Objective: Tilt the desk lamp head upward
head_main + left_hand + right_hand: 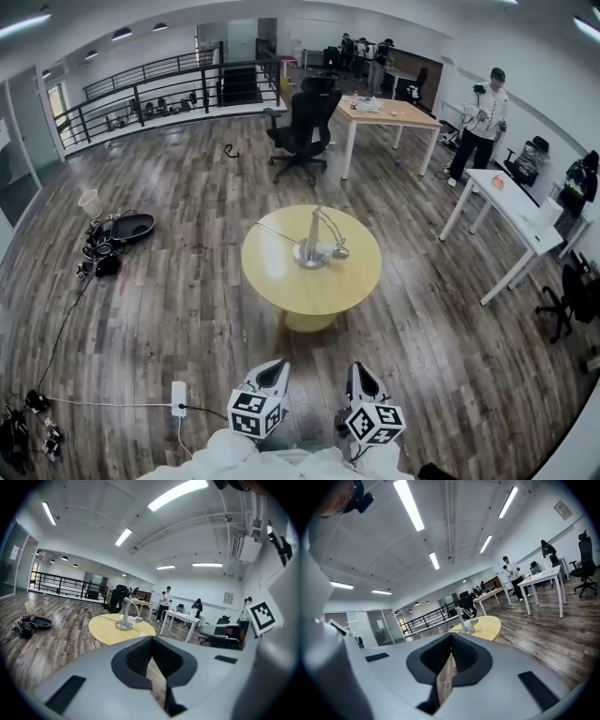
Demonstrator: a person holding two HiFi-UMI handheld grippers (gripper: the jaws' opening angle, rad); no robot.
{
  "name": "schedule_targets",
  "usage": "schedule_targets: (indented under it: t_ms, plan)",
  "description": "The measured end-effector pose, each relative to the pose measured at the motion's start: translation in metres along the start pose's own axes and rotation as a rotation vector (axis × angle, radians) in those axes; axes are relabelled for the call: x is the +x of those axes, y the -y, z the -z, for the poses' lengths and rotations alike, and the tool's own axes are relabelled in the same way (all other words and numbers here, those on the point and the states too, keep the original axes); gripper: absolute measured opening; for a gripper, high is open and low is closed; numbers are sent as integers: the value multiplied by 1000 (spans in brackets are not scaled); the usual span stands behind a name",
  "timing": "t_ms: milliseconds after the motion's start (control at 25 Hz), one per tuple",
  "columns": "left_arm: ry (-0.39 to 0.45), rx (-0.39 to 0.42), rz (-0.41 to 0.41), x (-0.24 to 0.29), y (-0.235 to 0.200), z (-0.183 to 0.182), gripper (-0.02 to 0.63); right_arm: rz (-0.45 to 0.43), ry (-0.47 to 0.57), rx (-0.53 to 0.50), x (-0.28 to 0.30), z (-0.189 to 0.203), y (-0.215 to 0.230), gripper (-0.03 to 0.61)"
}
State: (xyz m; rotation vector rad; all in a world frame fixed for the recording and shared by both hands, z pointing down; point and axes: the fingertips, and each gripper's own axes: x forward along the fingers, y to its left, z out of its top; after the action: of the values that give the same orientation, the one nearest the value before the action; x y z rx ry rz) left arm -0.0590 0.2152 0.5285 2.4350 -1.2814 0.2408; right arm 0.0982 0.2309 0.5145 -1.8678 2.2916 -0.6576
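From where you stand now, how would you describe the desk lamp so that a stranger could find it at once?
In the middle of the wooden floor stands a round yellow table, nearer than the black office chair. At its centre is the desk lamp: silver, with a round base and a thin bent arm, and nothing else stands on that table.

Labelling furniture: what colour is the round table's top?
The round table is pale yellow; head view shows best.
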Motion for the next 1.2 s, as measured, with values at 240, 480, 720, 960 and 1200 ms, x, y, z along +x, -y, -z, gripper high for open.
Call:
schedule_targets:
  t_ms: [240, 480, 720, 960, 1200]
  plan:
    - [-9, 9, 21, 30, -13, -16, 0, 22, 9, 4, 33, -13, 9, 12]
    - [2, 42, 43, 64, -37, -41, 0, 9, 31, -1, 80, -27, 2, 12]
    - [8, 38, 64, 97, -70, -66, 0, 13, 39, -9, 130, -39, -4, 12]
    - [3, 41, 77, 129, -99, -83, 0, 26, 34, -13, 175, -45, -3, 12]
    - [-1, 62, 97, 160, -127, -104, 0, 37, 51, -15, 223, -58, -4, 12]
